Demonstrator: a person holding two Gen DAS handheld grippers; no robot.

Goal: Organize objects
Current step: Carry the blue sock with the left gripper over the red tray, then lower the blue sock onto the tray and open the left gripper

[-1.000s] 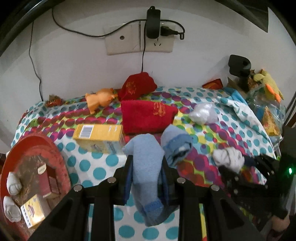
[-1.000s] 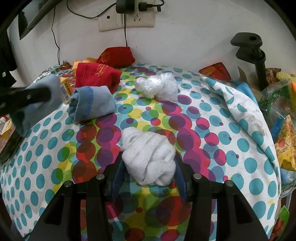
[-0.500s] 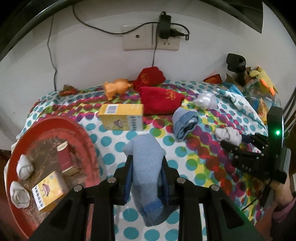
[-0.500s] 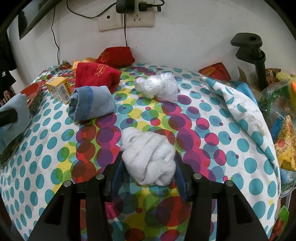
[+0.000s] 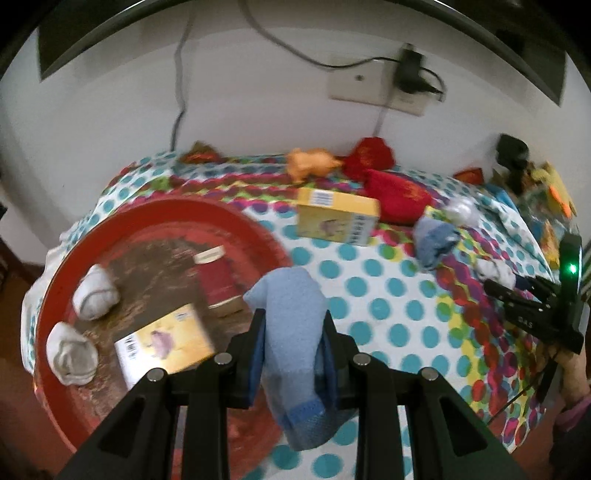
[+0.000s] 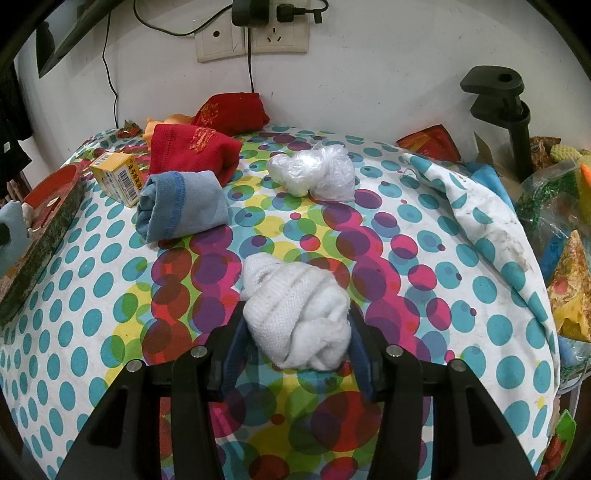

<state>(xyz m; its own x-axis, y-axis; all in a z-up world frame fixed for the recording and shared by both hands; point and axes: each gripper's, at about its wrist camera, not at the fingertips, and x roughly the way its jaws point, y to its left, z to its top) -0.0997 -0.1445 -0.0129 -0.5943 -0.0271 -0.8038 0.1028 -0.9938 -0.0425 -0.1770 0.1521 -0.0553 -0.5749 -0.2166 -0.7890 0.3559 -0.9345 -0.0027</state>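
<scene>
My left gripper (image 5: 291,325) is shut on a light blue sock (image 5: 291,306), which hangs between the pads over the right edge of a round red tray (image 5: 74,266). In the tray lie two white sock balls (image 5: 94,295), a yellow box (image 5: 162,341) and a red box (image 5: 218,282). My right gripper (image 6: 295,321) is shut on a white sock ball (image 6: 291,314) low over the dotted tablecloth (image 6: 424,258). A rolled blue sock (image 6: 181,206) and two red socks (image 6: 192,151) lie further back.
A yellow box (image 6: 118,177) stands beside the tray (image 6: 48,206). A clear plastic bag (image 6: 314,173) lies mid-table. A black clamp (image 6: 506,107), snack bags and toys crowd the right edge. An orange toy (image 5: 310,166) sits by the wall, under a socket with cables (image 6: 255,33).
My left gripper has carried the light blue sock to the left, from over the dotted cloth to the edge of the red tray. The right gripper and white sock have stayed still.
</scene>
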